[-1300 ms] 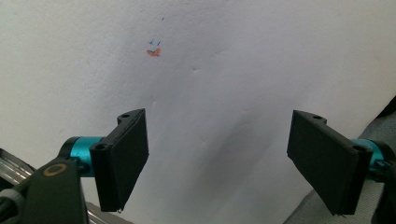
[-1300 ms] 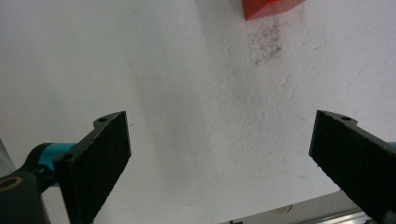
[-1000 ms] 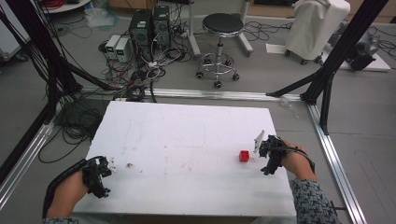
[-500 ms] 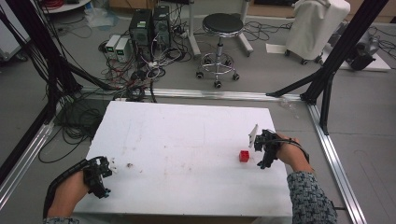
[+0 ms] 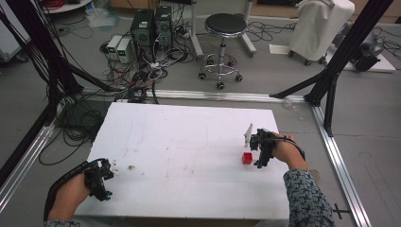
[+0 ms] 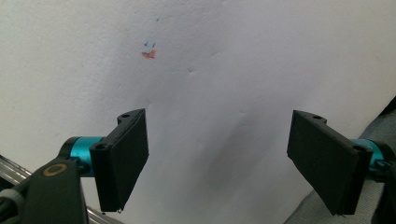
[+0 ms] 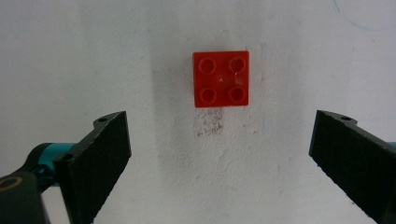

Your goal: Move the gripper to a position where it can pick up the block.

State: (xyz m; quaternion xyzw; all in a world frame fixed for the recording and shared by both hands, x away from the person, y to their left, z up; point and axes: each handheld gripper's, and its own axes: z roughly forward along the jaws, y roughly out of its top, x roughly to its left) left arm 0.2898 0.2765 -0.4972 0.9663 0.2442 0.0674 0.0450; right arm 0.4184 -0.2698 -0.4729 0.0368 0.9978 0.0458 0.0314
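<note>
Right gripper view, right tongs: jaws spread wide, nothing between them.
Red brick: four studs up, lying flat on the white surface just ahead of the jaws, a grey smudge below it.
High view, right tongs: just beside the brick, near the right edge.
Left tongs: jaws wide apart, empty, over bare surface at the near left corner.

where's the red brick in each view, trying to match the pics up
High view: the red brick lies right of centre on the white table, just left of the right gripper.
Right gripper view: upper centre, studs up, ahead of the open jaws.
Left gripper view: not in it.
Shared landmark: the white tabletop; a dark smudge sits just below the brick in the right gripper view.
</note>
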